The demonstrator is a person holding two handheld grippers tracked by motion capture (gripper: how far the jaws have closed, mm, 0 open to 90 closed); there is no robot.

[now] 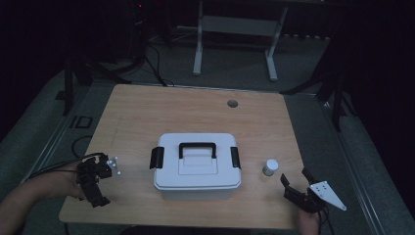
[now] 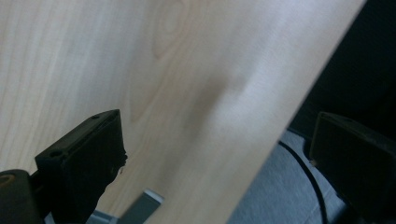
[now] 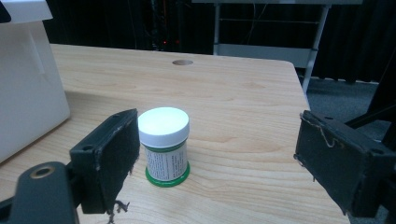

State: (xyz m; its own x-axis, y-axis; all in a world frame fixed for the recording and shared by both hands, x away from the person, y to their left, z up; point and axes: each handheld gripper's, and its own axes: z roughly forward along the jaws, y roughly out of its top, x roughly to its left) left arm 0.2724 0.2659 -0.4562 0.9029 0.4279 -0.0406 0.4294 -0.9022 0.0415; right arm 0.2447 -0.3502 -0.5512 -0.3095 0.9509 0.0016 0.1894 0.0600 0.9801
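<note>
Standing beside the white box (image 1: 197, 166), the jar (image 3: 164, 145) faces the spread right gripper (image 3: 219, 158), unobstructed.

White-capped jar (image 3: 164, 145) upright on table (image 3: 243, 116), between spread fingers (image 3: 112, 158), white box (image 3: 28, 84) nearby

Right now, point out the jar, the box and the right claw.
jar (image 3: 164, 122), right gripper view, white lid.
box (image 1: 195, 171), high view, lid top.
right claw (image 1: 293, 183), high view, between its jaws.

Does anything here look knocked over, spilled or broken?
Nothing spilled or tipped. The small jar stands upright with its white cap on, and the white box sits closed and square. Only oddity: the right gripper has frayed, ragged jaw padding.
</note>
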